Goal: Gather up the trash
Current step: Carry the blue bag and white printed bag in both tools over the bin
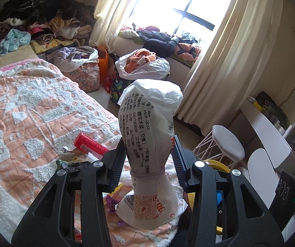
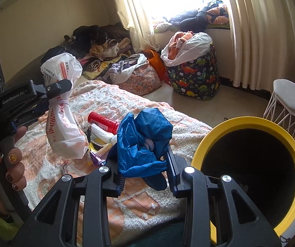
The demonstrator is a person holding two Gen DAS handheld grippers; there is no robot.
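My left gripper [image 1: 149, 154] is shut on a white printed plastic wrapper [image 1: 149, 123], which stands up between the fingers above the bed; the wrapper also shows in the right wrist view [image 2: 65, 127], held by the left gripper [image 2: 52, 94]. My right gripper [image 2: 145, 164] is shut on a crumpled blue plastic bag [image 2: 143, 142], just left of the yellow-rimmed trash bin [image 2: 291, 150]. A red tube [image 2: 104, 121] and several small wrappers [image 2: 98, 138] lie on the orange and white bedspread [image 2: 137, 201].
A dinosaur-print basket [image 2: 194, 78] with a white bag of clothes stands by the curtains. A white wire stool [image 2: 291, 103] is beyond the bin. Clothes are piled at the bed's far end [image 1: 44, 16]. A white desk [image 1: 271, 135] is at right.
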